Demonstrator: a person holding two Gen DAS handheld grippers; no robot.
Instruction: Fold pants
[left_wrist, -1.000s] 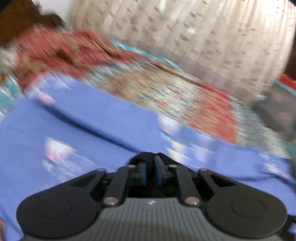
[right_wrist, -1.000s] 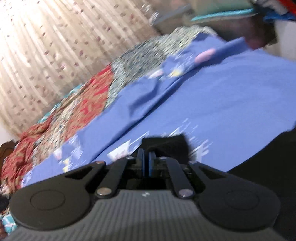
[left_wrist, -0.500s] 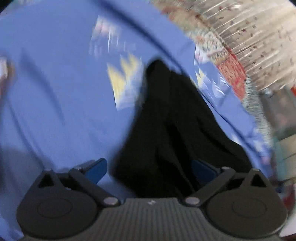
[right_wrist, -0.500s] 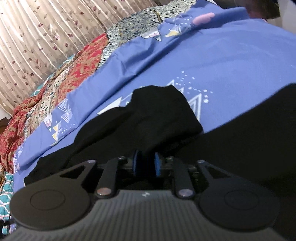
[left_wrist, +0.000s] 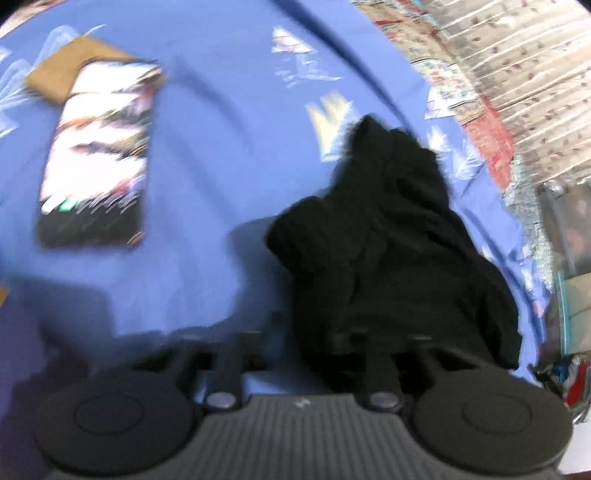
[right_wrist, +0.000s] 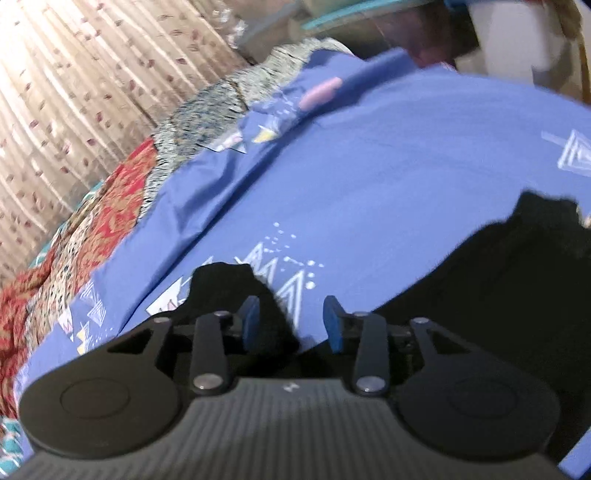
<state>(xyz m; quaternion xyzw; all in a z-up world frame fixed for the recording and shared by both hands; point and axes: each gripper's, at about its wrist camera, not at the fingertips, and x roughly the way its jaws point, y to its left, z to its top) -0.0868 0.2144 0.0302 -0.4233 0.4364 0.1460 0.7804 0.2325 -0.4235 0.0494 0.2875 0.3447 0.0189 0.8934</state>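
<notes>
Black pants (left_wrist: 391, 251) lie bunched on the blue bedsheet (left_wrist: 221, 155). In the left wrist view the cloth drapes over the fingers of my left gripper (left_wrist: 325, 332); its jaws look narrowed around the fabric, but blur and cloth hide the pads. In the right wrist view my right gripper (right_wrist: 291, 321) is open, blue pads apart, with an end of the pants (right_wrist: 236, 291) lying between and just ahead of them. More black cloth (right_wrist: 517, 295) spreads at the right.
A phone with a lit screen (left_wrist: 99, 155) lies on the sheet at the left, over a brown card (left_wrist: 62, 66). A red patterned blanket (right_wrist: 92, 229) and a beige curtain (right_wrist: 74, 81) lie beyond the sheet. A small pink object (right_wrist: 319, 92) rests far off.
My right gripper opened and let go of the pants end. My left gripper went from wide open to narrowed at the pants and swung left, bringing the phone into view.
</notes>
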